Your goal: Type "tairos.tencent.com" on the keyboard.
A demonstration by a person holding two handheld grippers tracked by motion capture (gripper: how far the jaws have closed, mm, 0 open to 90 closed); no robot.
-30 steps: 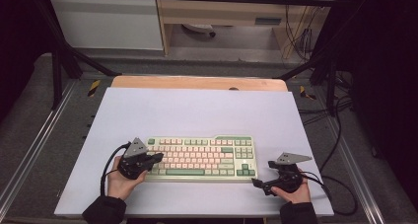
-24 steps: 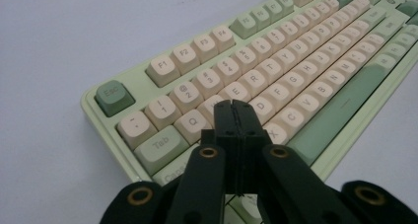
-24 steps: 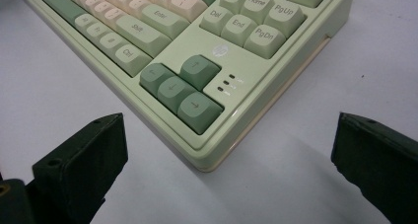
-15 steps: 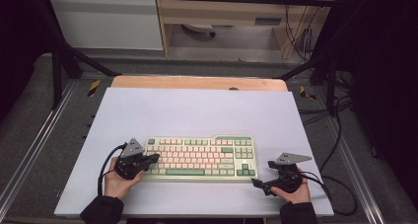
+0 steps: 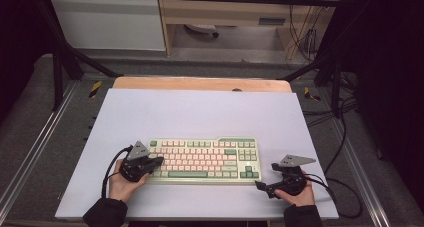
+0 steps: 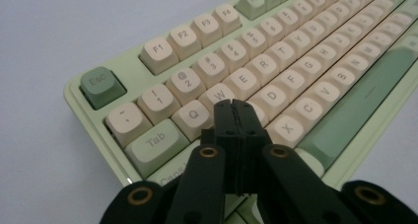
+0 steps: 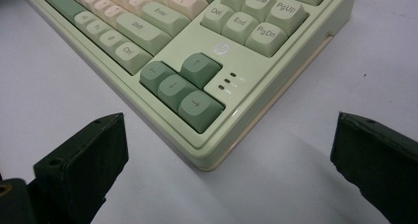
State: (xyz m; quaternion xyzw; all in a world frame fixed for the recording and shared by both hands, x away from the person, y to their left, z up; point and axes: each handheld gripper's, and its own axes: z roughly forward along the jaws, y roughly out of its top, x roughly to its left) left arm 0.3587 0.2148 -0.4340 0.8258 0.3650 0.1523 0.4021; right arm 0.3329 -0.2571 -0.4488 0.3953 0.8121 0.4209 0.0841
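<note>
Two claws, mine: left gripper (image 6: 235,108), jaws pressed together, empty, tips over the A key; right gripper (image 7: 226,155) gaping, empty, off the corner of the keyboard (image 5: 202,159), front-centre on table (image 5: 200,112).

High view overhead; gripper views near keyboard (image 5: 202,159).
</note>
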